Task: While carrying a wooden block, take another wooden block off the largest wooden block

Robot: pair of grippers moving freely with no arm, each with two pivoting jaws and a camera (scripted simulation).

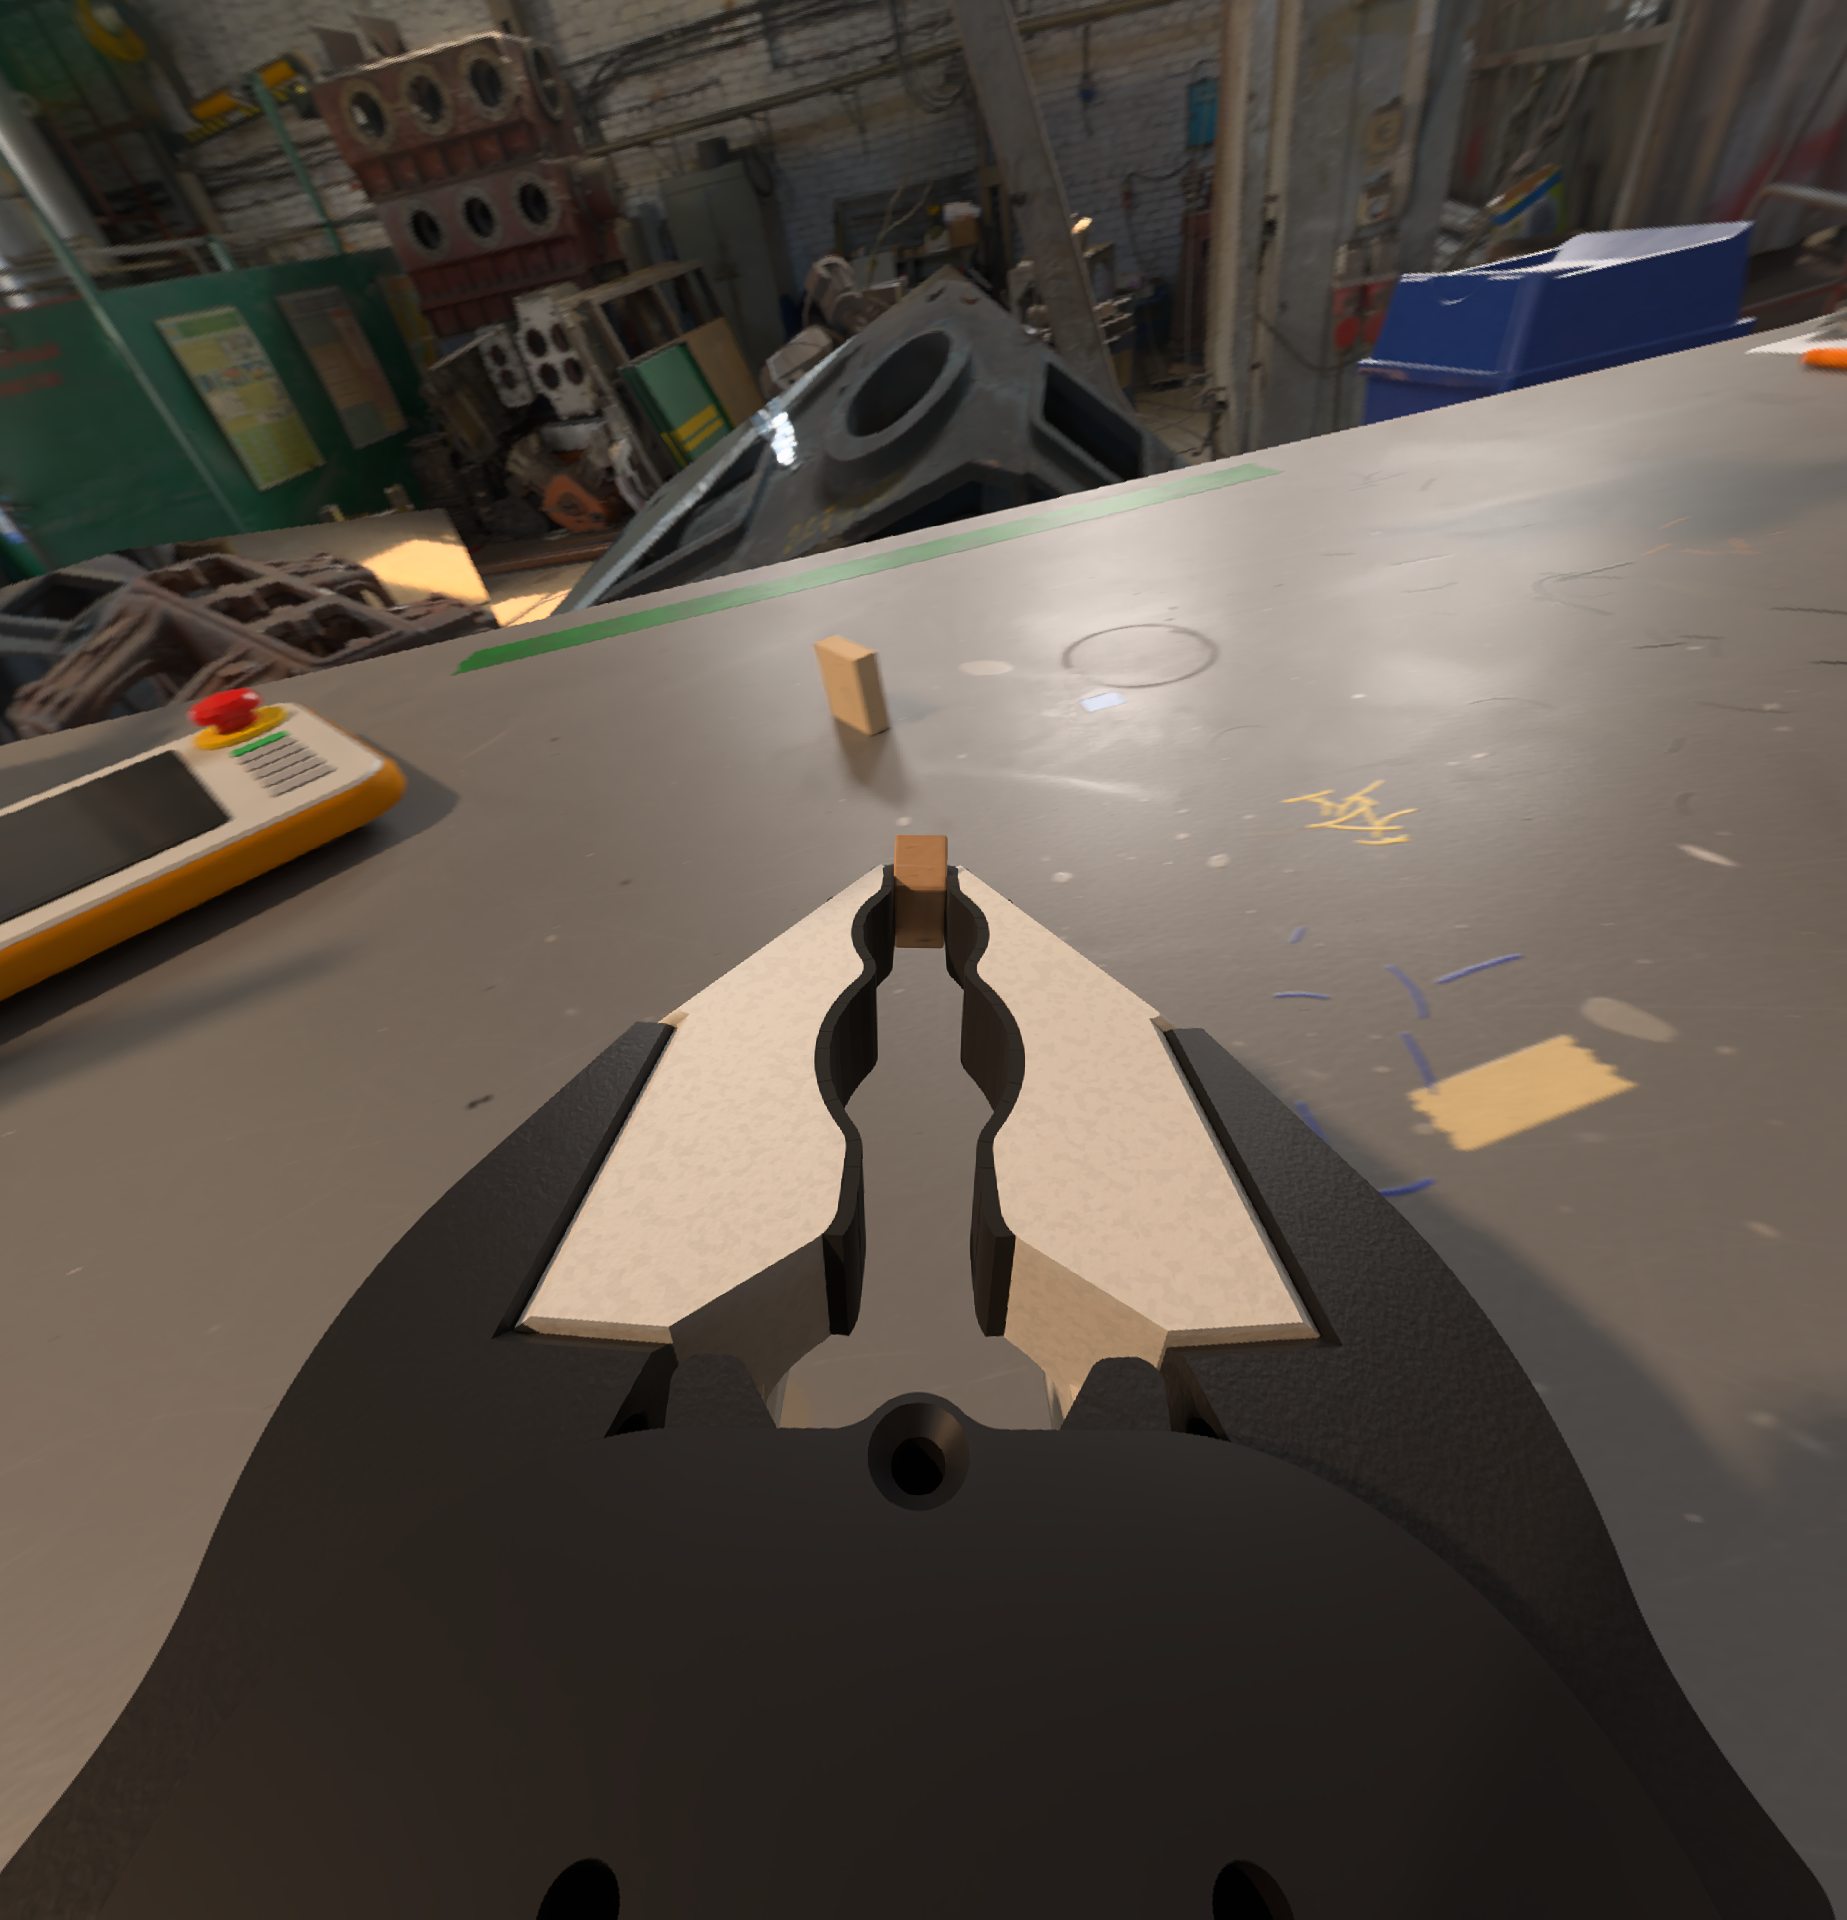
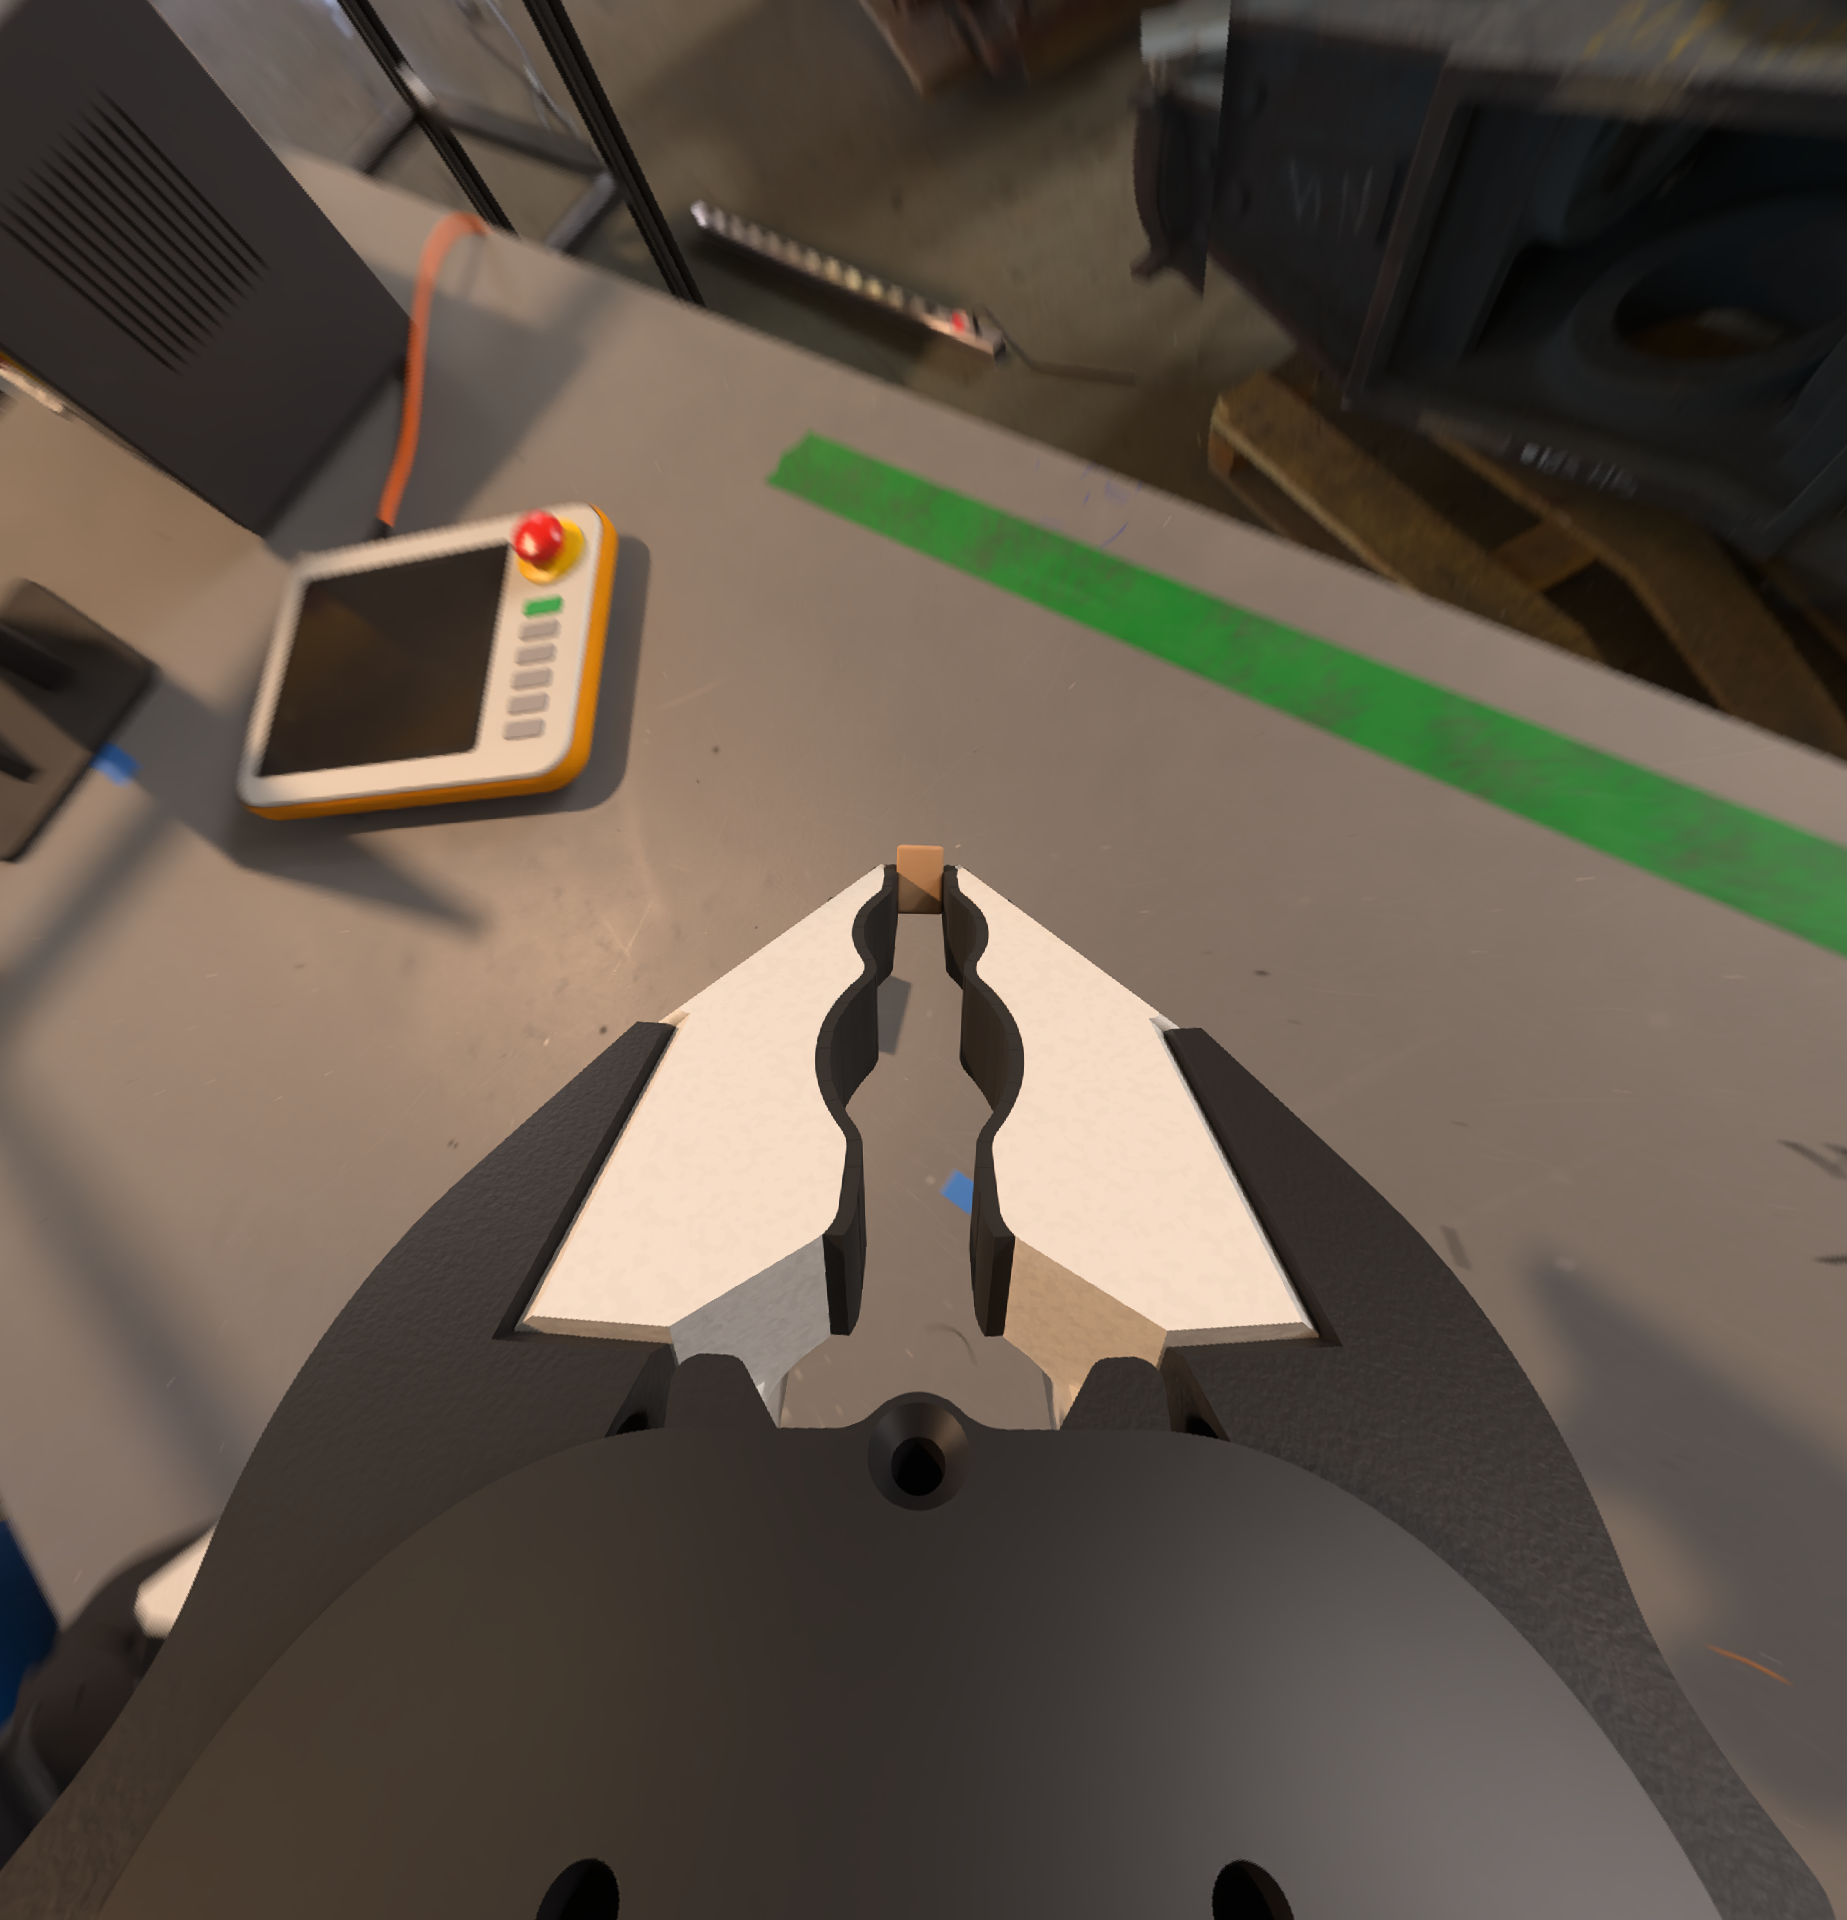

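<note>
My left gripper (image 1: 920, 878) is shut on a small brown wooden block (image 1: 920, 891) at its fingertips, held above the grey table (image 1: 1314, 727). Beyond it, a larger pale wooden block (image 1: 852, 685) stands upright on the table with nothing on top of it. My right gripper (image 2: 920, 883) is shut on another small brown wooden block (image 2: 919, 878) at its fingertips, above the table (image 2: 898, 675). The pale block does not show in the right wrist view.
A teach pendant with a red button lies left on the table (image 1: 150, 831), and it also shows in the right wrist view (image 2: 431, 665). Green tape (image 2: 1314, 665) runs along the far edge. A blue bin (image 1: 1553, 301) stands far right. A dark cabinet (image 2: 160, 260) stands at left.
</note>
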